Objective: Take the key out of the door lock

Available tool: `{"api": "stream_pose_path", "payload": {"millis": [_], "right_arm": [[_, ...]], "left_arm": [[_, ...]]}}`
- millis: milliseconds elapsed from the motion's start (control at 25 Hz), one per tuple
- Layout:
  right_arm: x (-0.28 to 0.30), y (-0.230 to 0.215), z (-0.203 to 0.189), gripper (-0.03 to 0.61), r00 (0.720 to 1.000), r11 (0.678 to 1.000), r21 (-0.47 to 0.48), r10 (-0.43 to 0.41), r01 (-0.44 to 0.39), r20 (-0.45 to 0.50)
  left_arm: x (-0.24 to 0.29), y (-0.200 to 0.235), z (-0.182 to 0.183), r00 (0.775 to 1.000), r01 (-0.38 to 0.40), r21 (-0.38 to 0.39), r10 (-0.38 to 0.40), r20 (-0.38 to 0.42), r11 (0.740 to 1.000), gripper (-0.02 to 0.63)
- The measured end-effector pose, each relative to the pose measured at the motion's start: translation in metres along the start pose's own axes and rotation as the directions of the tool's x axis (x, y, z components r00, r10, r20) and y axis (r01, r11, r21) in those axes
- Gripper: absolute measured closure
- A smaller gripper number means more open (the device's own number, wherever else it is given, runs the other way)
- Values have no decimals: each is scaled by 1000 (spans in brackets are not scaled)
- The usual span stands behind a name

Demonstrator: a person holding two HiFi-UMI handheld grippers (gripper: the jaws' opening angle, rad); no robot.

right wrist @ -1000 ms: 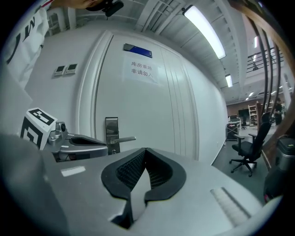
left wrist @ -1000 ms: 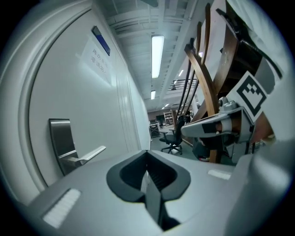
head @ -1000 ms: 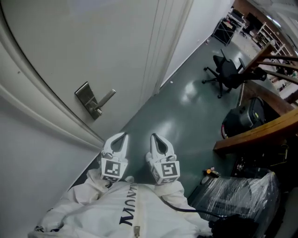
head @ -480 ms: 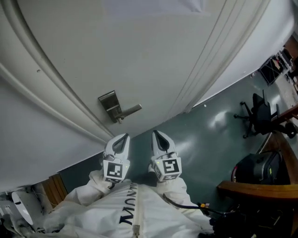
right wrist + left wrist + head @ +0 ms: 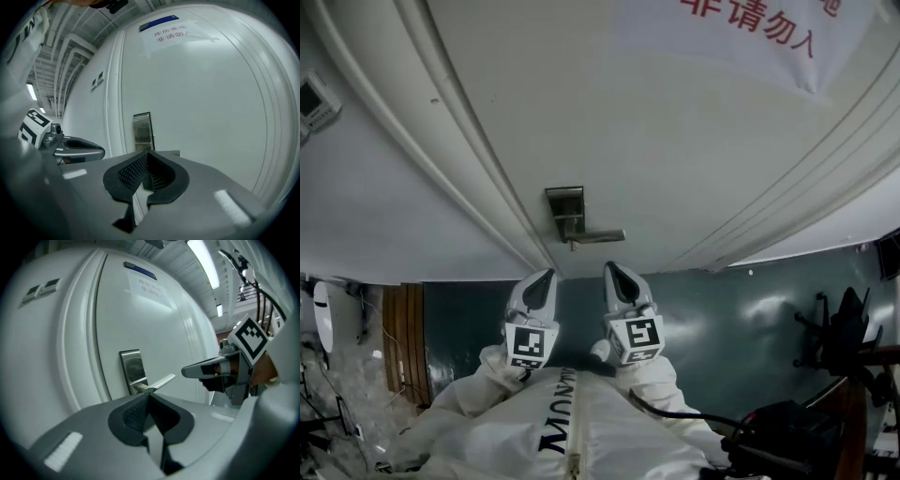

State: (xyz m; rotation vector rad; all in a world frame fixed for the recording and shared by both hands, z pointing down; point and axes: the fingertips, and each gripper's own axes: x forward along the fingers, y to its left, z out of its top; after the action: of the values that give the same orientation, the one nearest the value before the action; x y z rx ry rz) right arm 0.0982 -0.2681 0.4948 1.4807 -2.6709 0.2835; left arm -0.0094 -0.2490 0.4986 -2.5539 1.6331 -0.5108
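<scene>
Left gripper (image 5: 546,278): hovering low and near, jaws pressing together, nothing between them.
Right gripper (image 5: 612,272): riding just beside the left one, jaws also meeting tip to tip, gripping nothing.
Door (image 5: 675,141): standing ahead, well apart from both grippers.
Lock plate (image 5: 566,208): sitting by the door's left edge, its lever handle (image 5: 602,234) pointing right.
Key: proving too small to make out at the lock plate.
Notice (image 5: 750,28): hanging far right on the door, showing red lettering.
</scene>
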Motion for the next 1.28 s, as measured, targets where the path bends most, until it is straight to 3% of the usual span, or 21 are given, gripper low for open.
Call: {"api": "stream_pose_path", "payload": {"millis": [240,360,760,800,840,1000,1160,1280], "right_arm": [[19,3,5,577,994,994,-30,105,-105,-10],[21,1,7,577,995,995,-32,98,-98,1],[8,-18,8,577,999,999,-34,37,-38,-11],[8,-21,8,577,1000,999,-31,27,-27,-10],[7,-23,9,577,1000,999,-29,19,-19,-9],[6,-22,14,577,1000,999,-39,7,-7,-2],[3,-22,16,577,1000,999,-51,-7,6,-3],[-2,-26,16,577,1000,998,-57,-30,30,-7]], "left_arm": [[-14,12,-11,991,-132,-44,130,-43,990,614],[-17,21,-16,985,-168,-55,165,-54,984,614],[6,41,-15,979,-203,-198,205,-8,959,612],[9,40,-15,980,-194,-205,197,-7,959,598],[11,39,-16,983,-183,-212,185,-9,960,510],[19,39,-25,986,-162,-256,163,-20,953,472],[28,37,-40,993,-117,-398,110,-40,910,421],[36,31,-48,999,-46,-543,43,-18,838,404]]}}
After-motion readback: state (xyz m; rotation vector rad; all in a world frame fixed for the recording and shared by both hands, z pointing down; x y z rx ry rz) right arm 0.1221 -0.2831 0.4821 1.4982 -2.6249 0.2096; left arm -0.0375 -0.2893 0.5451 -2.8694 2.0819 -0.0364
